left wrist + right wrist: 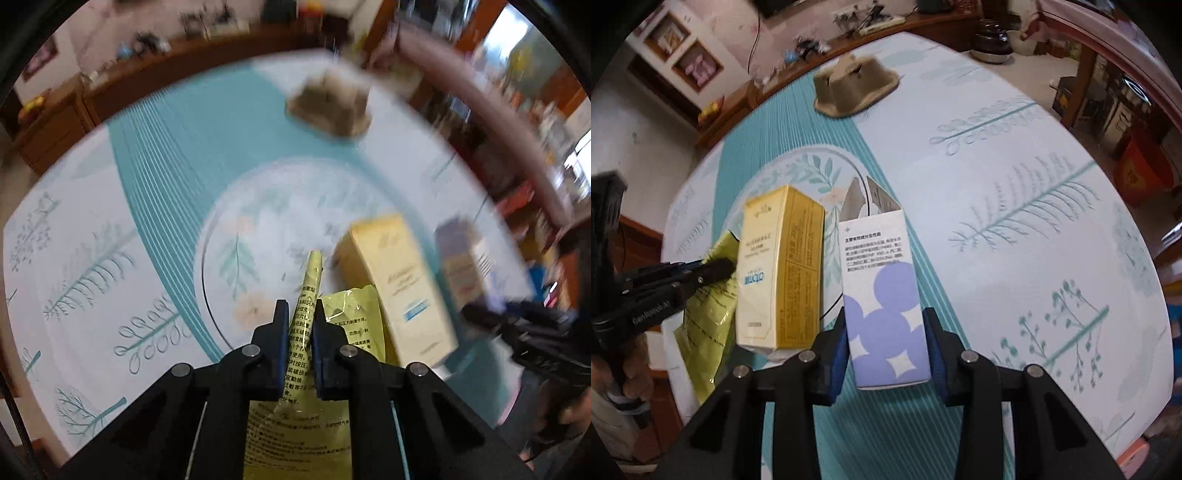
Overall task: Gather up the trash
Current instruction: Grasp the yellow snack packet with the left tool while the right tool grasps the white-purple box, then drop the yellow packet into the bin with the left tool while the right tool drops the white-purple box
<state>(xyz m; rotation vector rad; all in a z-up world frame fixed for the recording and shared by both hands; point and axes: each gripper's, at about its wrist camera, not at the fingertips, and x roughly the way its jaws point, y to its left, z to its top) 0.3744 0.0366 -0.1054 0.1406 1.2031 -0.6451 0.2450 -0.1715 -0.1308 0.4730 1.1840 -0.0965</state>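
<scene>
Covering round table point(1015, 206): leaf-print teal cloth point(768, 129)

A leaf-patterned teal-and-white tablecloth point(1015, 192) covers the table, with wooden cabinets point(713, 110) along pale walls.

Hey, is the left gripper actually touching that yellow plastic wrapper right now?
Touching. In the left wrist view the left gripper has both jaws closed on a fold of the yellow wrapper, no gap showing.

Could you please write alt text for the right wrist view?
The right gripper straddles a white-and-purple carton on a teal leaf-print tablecloth. Left of it lies a yellow box, then the left gripper clamping a yellow-green wrapper.
</scene>
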